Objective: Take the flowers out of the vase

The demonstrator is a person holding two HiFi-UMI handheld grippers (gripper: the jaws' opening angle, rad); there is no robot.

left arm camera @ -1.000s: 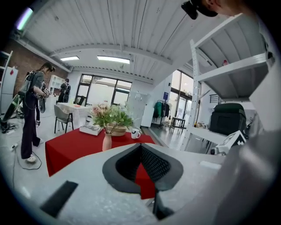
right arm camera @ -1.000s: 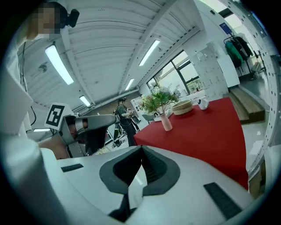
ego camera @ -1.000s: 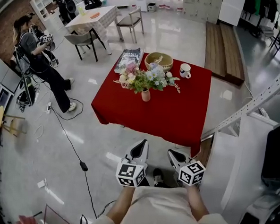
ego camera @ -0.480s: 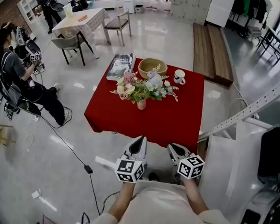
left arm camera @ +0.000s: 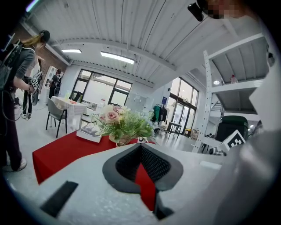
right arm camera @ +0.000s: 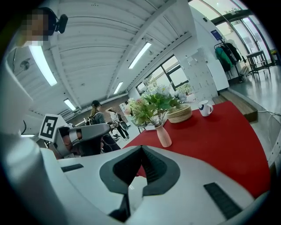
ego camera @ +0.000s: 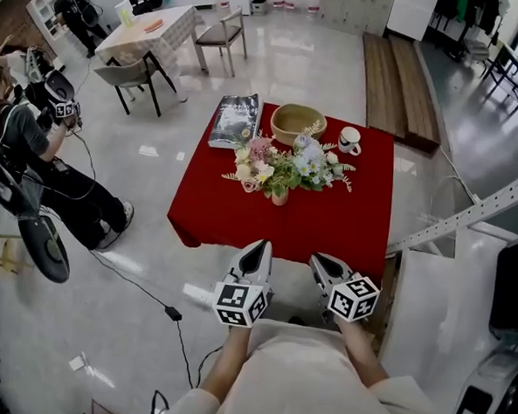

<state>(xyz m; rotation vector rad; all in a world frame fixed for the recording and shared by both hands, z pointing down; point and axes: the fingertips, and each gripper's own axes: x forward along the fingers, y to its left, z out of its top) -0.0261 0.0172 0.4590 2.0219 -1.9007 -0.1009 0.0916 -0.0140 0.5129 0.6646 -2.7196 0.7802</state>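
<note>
Glossy pale floor (ego camera: pixel 320 70); a clothed table (ego camera: pixel 160 31) with grey chairs (ego camera: pixel 131 73); wooden platform (ego camera: pixel 397 88); strip lights (left arm camera: pixel 117 57) overhead.

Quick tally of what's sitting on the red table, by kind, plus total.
On the red table:
book: 1
bowl: 1
mug: 1
vase: 1
flower bunch, standing in the vase: 1
Total: 5
</note>
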